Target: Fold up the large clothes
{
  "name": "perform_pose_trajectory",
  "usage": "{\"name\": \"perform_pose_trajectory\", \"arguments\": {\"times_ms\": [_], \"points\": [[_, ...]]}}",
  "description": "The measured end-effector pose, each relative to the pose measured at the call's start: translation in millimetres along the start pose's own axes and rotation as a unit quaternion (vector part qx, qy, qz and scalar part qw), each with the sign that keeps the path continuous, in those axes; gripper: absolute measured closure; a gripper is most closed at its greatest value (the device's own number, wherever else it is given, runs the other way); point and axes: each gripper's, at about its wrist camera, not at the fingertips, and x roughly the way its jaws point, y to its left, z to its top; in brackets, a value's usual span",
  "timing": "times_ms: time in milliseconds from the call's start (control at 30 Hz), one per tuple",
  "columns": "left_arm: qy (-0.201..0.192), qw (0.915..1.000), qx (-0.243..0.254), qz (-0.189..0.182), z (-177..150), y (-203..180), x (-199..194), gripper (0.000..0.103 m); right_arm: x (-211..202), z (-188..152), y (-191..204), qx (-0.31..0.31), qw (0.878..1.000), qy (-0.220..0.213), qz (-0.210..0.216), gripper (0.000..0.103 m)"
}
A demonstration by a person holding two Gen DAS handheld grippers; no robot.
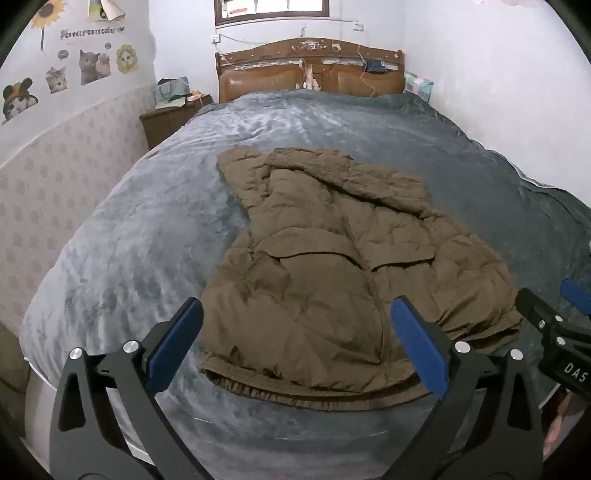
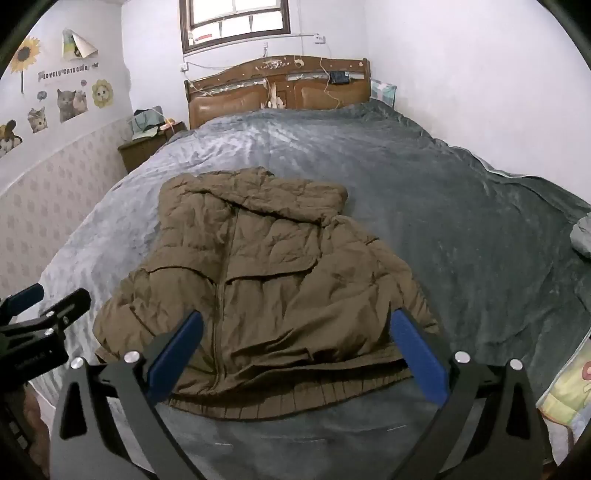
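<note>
Left wrist view: left gripper point(image 1: 295, 325) jaws wide, nothing held; right gripper point(image 2: 295, 336) likewise wide and empty. Both hover over the ribbed hem of the brown padded jacket point(image 1: 332, 266), spread on the grey blanket point(image 1: 129, 240). Judged pre-grasp; next move needs hem corners pinched.

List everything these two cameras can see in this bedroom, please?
jacket: one, olive-brown, puffy, lying spread out on the bed
blanket: one, grey-blue, covering the bed
headboard: one, brown wood, far end of bed
nightstand: one, dark brown, cluttered, left of headboard
window: one, brown-framed, above headboard
cat stickers: several, left wall
left gripper: one, black with blue pads, open over the jacket's hem
right gripper: one, same colours, open over the hem
</note>
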Motion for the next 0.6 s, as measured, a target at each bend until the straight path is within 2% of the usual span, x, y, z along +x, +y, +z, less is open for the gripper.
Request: {"name": "perform_pose_trajectory", "arguments": {"times_ms": [267, 300, 600], "points": [[0.004, 0.9999, 0.007, 0.007, 2.0, 2.2, 3.2, 0.003, -6.2, -0.2, -0.9, -0.004, 1.000, -0.005, 0.005, 0.002], [-0.002, 1.0000, 0.004, -0.002, 2.9, -2.2, -1.9, 0.003, -7.6, -0.2, -1.4, -0.005, 1.000, -0.006, 0.005, 0.002], [0.004, 1.0000, 0.008, -0.002, -0.9, -5.7, 4.1, 0.003, -4.8, -2.0, 1.3, -0.003, 1.000, 0.004, -0.006, 0.002]]}}
